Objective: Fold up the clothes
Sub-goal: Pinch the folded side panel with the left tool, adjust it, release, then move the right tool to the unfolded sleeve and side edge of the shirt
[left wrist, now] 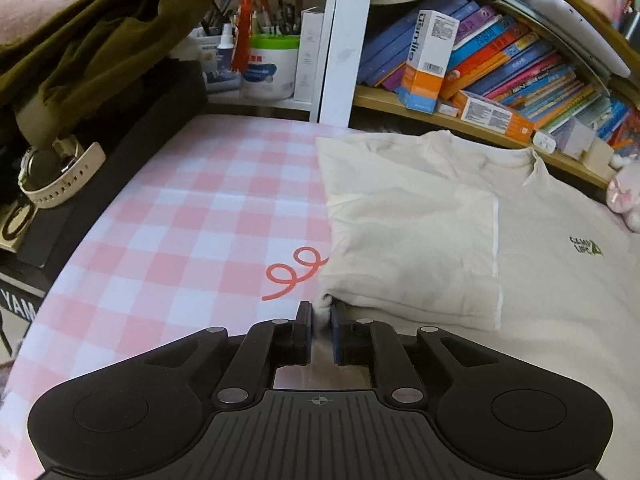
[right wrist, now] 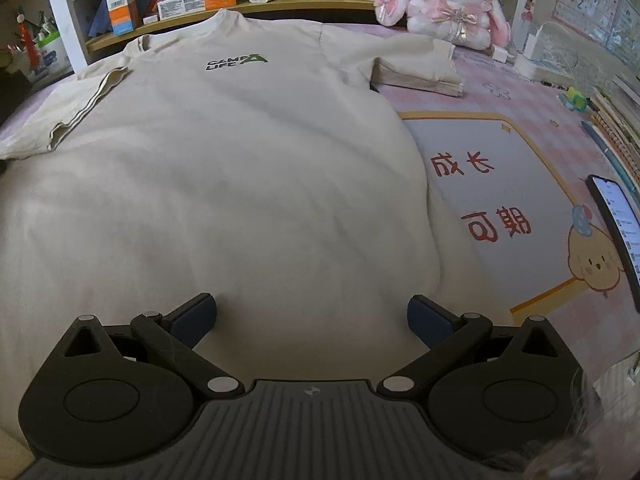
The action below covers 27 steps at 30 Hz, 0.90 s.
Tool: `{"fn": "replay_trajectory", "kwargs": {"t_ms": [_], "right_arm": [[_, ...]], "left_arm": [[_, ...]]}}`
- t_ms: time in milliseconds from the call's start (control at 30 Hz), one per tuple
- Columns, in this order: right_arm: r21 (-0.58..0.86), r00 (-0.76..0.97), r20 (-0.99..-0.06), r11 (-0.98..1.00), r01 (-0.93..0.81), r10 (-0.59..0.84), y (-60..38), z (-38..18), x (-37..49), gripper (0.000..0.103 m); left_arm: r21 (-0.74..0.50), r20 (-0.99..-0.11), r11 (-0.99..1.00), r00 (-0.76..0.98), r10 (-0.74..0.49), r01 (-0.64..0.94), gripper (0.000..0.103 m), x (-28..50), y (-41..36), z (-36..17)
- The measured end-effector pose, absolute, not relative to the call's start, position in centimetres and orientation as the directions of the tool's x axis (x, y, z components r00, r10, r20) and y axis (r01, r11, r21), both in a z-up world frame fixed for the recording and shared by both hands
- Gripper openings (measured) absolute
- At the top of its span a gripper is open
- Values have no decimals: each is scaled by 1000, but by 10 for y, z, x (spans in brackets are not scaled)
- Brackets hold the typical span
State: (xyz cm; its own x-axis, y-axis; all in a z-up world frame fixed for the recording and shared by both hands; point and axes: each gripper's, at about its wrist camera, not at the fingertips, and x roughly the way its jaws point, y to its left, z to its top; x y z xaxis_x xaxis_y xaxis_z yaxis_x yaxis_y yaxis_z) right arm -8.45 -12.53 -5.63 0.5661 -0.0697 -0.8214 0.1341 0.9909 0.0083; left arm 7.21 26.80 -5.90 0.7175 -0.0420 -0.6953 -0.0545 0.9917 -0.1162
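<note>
A cream T-shirt (right wrist: 224,168) with a green chest logo lies face up on the pink checked table cover (left wrist: 180,220). Its left sleeve (left wrist: 412,236) is folded over onto the body. My left gripper (left wrist: 321,320) is shut on the shirt's left edge just below that sleeve, low over the cover. My right gripper (right wrist: 312,312) is open and empty, hovering over the shirt's lower body. The shirt's other sleeve (right wrist: 416,64) lies spread out to the right.
A shelf of books (left wrist: 520,64) runs along the back. A plush rabbit (right wrist: 444,4) sits at the back right. A phone (right wrist: 616,232) lies at the right edge. A dark box with a watch (left wrist: 56,176) and olive cloth stands at the left.
</note>
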Motion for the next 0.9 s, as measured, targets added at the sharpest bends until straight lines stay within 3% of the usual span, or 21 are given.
{"fn": "replay_trajectory", "kwargs": {"t_ms": [133,300,433,667,800,900], "right_arm": [[6,566,-821,990,138,-74,-123,-56,-82,103],[7,565,-822,989,147,-78,-121,-56,-81,103],[7,561,-823,986,165,-88,-120,-56,-78,103],[-18,568,-815,985,174,-115,-110,-53,-79,103],[-46,615,-778,988,146,-127,-102,-42,-87,103],[-60,645,-750,987,150,-144,-101,-34,-95,103]], "left_arm": [[-84,-693,996,720,-35,-32,29,58,274,-53],[-80,-661,997,749,-40,-16,35,21,273,-36],[-120,-634,992,765,-112,46,56,-4,252,-27],[-129,-682,984,709,-180,126,61,-17,205,-38],[-124,-705,978,678,-207,170,74,-25,184,-42],[-110,-716,965,655,-243,238,76,-33,164,-46]]}}
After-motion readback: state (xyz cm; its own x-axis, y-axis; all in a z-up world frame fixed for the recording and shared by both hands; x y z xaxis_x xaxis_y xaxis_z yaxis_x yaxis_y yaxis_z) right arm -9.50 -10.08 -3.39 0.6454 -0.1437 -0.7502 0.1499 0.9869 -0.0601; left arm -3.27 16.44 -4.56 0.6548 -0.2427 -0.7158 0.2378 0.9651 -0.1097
